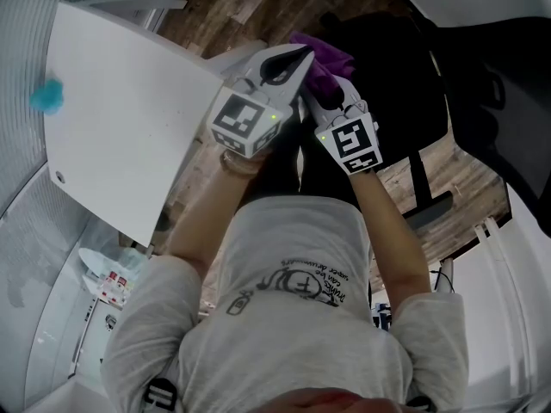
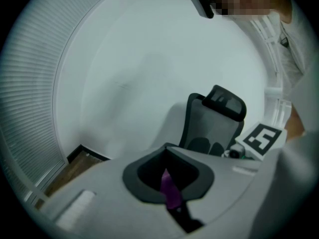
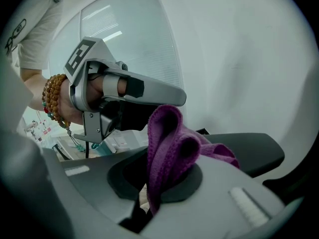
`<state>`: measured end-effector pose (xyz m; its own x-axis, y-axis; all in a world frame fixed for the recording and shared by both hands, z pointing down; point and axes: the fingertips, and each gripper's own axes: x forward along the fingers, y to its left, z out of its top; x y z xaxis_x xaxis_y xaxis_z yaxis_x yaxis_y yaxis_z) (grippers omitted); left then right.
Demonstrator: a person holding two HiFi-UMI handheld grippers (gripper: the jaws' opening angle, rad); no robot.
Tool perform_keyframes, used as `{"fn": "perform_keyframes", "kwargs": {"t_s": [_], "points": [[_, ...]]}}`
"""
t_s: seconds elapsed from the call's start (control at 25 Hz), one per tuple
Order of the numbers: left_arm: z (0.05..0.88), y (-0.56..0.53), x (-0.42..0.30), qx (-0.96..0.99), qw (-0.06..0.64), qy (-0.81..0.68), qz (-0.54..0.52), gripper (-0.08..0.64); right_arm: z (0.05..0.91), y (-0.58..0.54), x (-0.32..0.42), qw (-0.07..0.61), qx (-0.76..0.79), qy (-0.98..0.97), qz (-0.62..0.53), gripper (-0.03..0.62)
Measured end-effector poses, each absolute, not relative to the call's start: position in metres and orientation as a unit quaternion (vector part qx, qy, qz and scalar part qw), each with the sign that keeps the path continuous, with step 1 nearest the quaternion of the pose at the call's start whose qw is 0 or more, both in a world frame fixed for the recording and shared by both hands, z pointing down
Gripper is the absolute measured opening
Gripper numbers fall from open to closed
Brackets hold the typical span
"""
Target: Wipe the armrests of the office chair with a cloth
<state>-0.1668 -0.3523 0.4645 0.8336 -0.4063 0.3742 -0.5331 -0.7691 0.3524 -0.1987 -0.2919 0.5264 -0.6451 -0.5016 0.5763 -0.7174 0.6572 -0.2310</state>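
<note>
A purple cloth (image 1: 325, 58) is bunched between both grippers, held in the air above the black office chair (image 1: 392, 76). My left gripper (image 1: 301, 56) is shut, with a sliver of the cloth (image 2: 169, 189) showing in the slit between its jaws. My right gripper (image 1: 331, 83) is shut on a thick fold of the cloth (image 3: 172, 146). In the right gripper view a dark armrest pad (image 3: 249, 152) lies just behind the cloth, apart from it. The left gripper view shows the chair's mesh back (image 2: 214, 126) against a white wall.
A white tabletop (image 1: 120, 119) fills the left of the head view, with a blue object (image 1: 47, 97) beyond it. Wooden floor (image 1: 448, 175) shows under the chair. Another armrest (image 1: 429, 211) juts out at lower right. White walls curve round.
</note>
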Motion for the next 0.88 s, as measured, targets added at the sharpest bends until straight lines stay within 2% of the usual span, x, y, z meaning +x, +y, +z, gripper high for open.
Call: {"fn": "perform_keyframes", "kwargs": {"t_s": [0.44,0.88], "points": [[0.445,-0.348,-0.17,0.931,0.228,-0.252,0.133,0.002,0.501,-0.297,-0.182,0.227,0.384,-0.868,0.218,0.026],[0.374,-0.346,-0.178,0.935,0.215,-0.26,0.108,0.0,0.426,-0.308,-0.154,0.198,0.428,-0.857,0.209,0.026]]}}
